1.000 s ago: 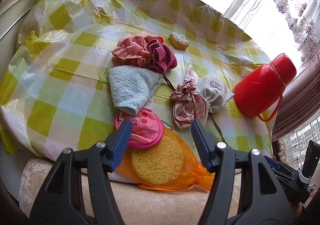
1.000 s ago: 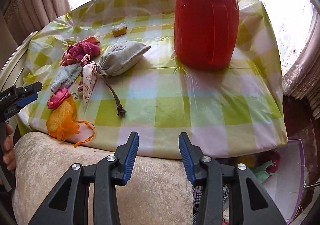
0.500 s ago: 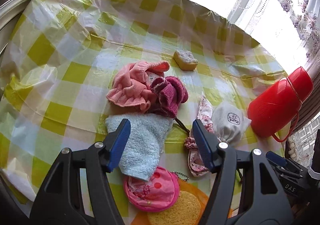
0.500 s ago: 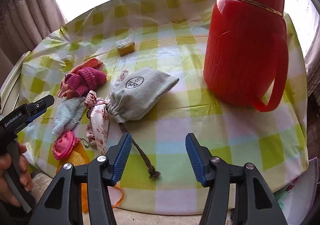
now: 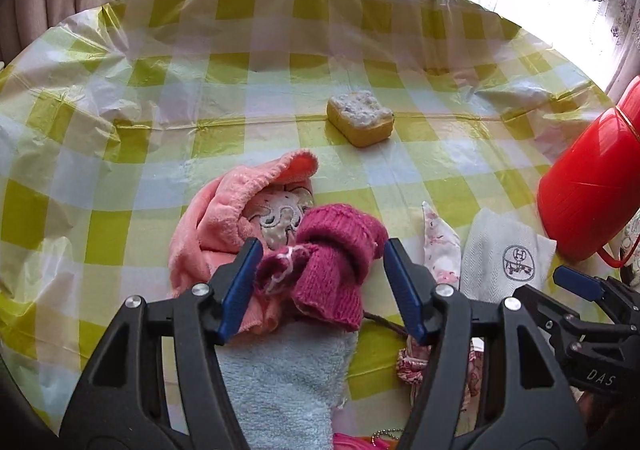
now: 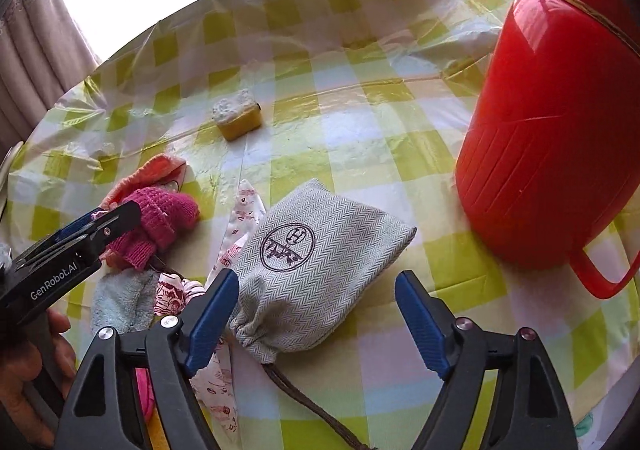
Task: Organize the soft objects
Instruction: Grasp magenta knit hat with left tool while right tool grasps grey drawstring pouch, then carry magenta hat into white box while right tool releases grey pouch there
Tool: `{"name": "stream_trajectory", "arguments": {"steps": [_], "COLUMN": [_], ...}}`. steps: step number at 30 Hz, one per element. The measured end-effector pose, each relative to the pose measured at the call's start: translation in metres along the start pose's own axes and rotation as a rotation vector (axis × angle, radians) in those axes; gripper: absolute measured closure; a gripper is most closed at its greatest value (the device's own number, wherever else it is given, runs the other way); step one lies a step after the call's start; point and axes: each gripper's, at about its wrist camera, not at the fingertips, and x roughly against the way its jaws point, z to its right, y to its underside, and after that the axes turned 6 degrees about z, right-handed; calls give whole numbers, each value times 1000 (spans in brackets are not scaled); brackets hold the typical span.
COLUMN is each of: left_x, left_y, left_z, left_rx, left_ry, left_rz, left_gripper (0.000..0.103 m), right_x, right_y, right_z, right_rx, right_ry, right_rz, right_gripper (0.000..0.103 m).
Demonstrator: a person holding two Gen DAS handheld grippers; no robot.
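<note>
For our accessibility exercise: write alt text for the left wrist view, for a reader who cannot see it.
The open left gripper has its jaws on either side of a magenta knitted item lying on a pink cloth and a light blue towel, on a green-checked tablecloth. Beyond sits a yellow sponge; a red jug is at right.

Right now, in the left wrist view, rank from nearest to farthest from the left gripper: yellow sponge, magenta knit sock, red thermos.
1. magenta knit sock, between the open fingers of the left gripper.
2. yellow sponge, ahead, mid-table.
3. red thermos, far right edge.

Glossy plastic tablecloth (image 5: 280, 42); ribbed magenta knit (image 5: 336, 250); fluffy blue terry towel (image 5: 288, 382); herringbone cloth pouch (image 6: 320, 262)
</note>
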Motion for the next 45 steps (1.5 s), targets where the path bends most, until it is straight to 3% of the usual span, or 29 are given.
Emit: {"name": "stream_trajectory", "arguments": {"steps": [1,2,8,9,10,13,22,32,35,41,45], "left_x": [-4,-7,-7,-5,-2,7,37,85,97,109,100], "left_y": [3,6,16,15,14,11,10,16,17,32,57], "left_z": [1,4,18,17,15,12,15,27,40,71,102], "left_rx": [-6,-14,-63,-49,-35,-3,43,91,60,32,57], "left_ry": [8,24,47,54,64,89,135,181,173,227,394], "left_rz": [-15,-27,-33,-23,-12,22,110,204,226,190,35], "left_gripper": [59,67,85,85,86,86,86,86,86,86,86], "right_x": [-5,-9,-30,-32,-33,-30,-5,56,72,94,103], "right_y": [0,1,6,7,8,9,9,20,23,24,25], "right_z": [-2,-3,-9,-8,-8,-11,0,21,33,51,60], "right_rx": [6,12,50,54,54,74,59,38,2,-24,-38], "right_ry": [2,0,-15,-17,-27,-25,-12,-27,-36,-1,0], "right_rz": [-9,-16,-37,-38,-38,-28,56,168,191,239,254], "right_gripper": [21,21,20,24,39,46,49,49,49,49,49]}}
